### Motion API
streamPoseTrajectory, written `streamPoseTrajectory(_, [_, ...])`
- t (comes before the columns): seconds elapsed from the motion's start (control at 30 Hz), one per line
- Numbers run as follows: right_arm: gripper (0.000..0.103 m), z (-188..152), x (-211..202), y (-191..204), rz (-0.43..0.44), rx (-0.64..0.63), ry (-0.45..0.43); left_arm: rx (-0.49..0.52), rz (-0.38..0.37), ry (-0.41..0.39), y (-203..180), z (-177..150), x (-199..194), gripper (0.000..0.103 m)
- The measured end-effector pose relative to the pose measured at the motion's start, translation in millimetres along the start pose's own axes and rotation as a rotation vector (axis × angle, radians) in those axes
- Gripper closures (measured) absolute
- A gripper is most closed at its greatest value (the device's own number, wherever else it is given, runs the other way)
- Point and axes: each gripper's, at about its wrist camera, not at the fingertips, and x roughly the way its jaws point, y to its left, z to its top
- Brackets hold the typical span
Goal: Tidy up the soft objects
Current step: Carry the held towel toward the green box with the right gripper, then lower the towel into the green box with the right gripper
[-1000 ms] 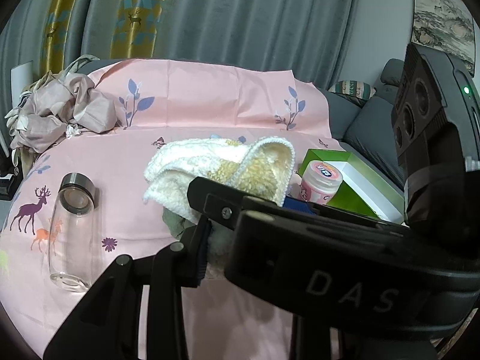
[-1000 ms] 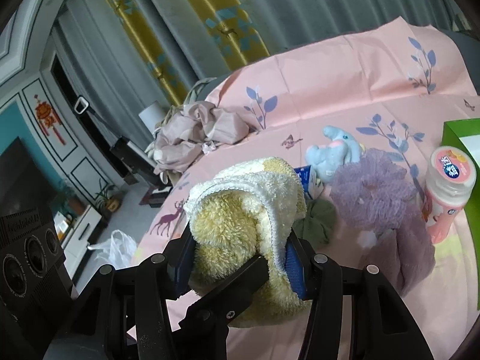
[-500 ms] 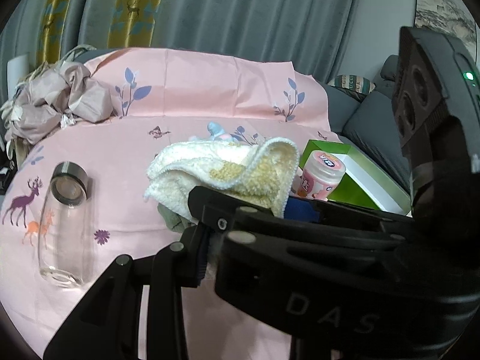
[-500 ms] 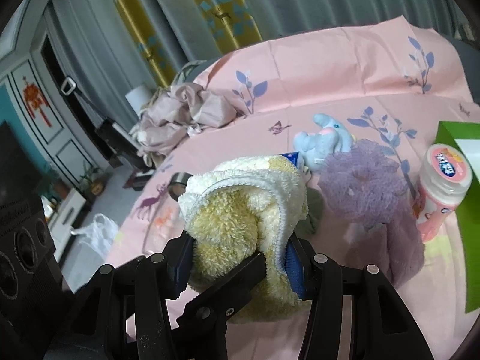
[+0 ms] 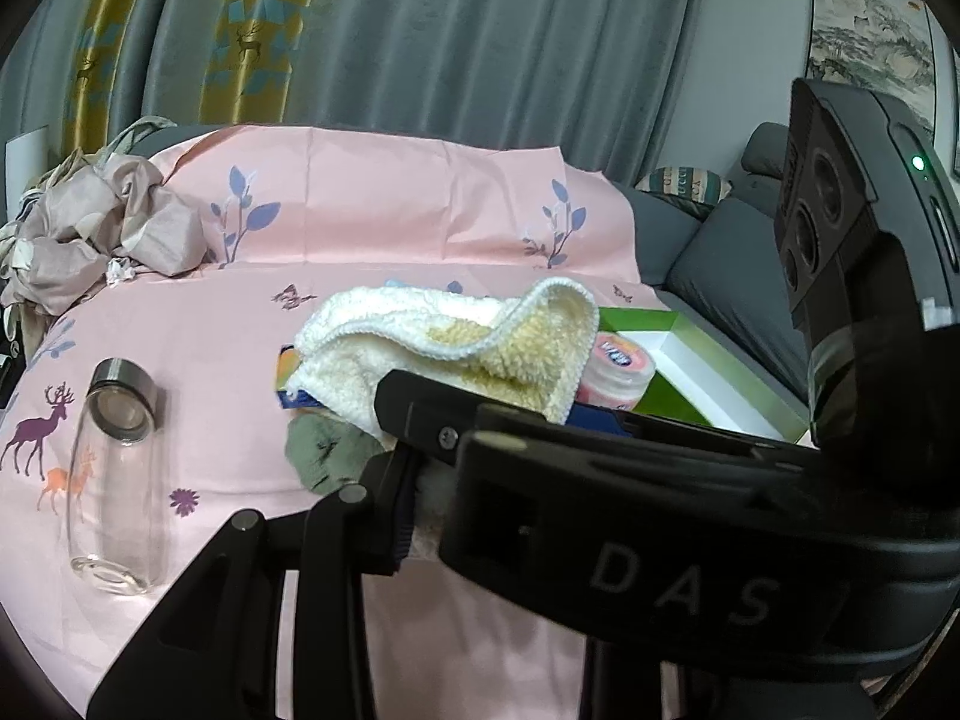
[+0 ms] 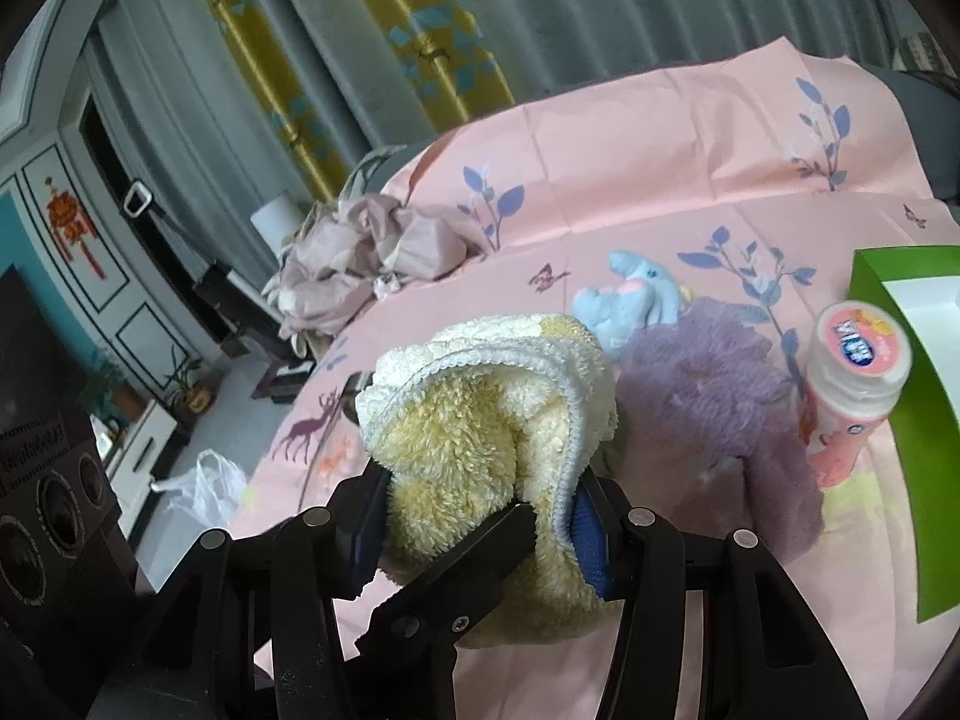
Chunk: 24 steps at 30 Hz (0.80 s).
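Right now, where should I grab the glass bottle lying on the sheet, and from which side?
Take the glass bottle across its clear middle, coming down from above and straddling its width. It lies flat with the steel cap pointing away, so its round sides are free; the ends would probably slip.

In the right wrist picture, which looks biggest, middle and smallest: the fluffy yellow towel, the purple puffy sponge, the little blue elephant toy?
1. Fluffy yellow towel, though it's nearest the camera.
2. Purple puffy sponge.
3. Little blue elephant toy, farthest away.

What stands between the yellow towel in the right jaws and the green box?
The pink-capped bottle stands upright right beside the green box, and the purple fluffy cloth lies between it and the yellow towel that the right gripper holds.
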Motion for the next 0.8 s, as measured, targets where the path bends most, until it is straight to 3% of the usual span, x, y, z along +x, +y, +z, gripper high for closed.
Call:
streamPoseTrajectory(0.43, [0.048,19,-31,-49,0.019,0.174,-0.098,0.083,-0.064,0.01,-43,25,19,0.075])
streamPoseTrajectory(0.8, [0.048,28,-72,-89,-0.056,0.273,-0.243,0.239,-0.17,0.01,-93,45,38,0.074])
